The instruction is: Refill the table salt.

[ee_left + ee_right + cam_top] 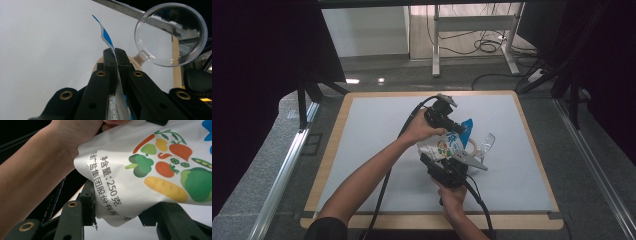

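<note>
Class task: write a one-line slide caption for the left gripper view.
Left gripper pinches the pouch's blue-and-white edge, a clear magnifying glass just beyond.

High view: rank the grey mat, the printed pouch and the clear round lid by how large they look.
1. grey mat, by far the largest, covering most of the tabletop.
2. printed pouch, held between both grippers.
3. clear round lid, smallest; it shows edge-on beside the pouch, so its true size is unsure.

lab, black curtains (257,65), floor cables (484,46)

Black tongs (116,53) — brass screws, perhaps — trailing cables.
</note>
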{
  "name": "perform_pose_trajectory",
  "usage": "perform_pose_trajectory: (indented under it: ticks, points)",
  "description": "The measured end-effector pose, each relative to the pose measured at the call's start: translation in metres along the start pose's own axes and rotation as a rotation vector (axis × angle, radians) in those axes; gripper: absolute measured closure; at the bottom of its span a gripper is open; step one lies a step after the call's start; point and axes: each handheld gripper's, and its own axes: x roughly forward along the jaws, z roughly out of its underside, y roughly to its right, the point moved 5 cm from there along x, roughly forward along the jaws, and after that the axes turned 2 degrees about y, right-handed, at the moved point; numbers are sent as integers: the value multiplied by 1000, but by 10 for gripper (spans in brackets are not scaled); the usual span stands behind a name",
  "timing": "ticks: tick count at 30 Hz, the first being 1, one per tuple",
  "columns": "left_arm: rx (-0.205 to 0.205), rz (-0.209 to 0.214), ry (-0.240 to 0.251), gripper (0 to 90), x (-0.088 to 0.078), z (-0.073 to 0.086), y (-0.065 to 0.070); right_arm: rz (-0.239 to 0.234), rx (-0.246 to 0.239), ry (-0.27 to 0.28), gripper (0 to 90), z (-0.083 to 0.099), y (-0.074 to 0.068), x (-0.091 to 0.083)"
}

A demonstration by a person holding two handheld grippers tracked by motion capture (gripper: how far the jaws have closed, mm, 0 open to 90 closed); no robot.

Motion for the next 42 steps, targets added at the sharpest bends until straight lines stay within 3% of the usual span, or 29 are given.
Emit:
perform_pose_trajectory:
  ticks: [16, 29, 42]
  points:
    - [1, -9, -2, 896, -1, 0, 0, 1, -2, 8, 566, 1, -1, 1]
    - [6, -6, -11, 895, 4, -3, 1, 39, -24, 25, 568, 2, 1, 1]
    - [13, -11, -28, 896, 6, -6, 1, 52, 6, 50, 570, 2, 1, 2]
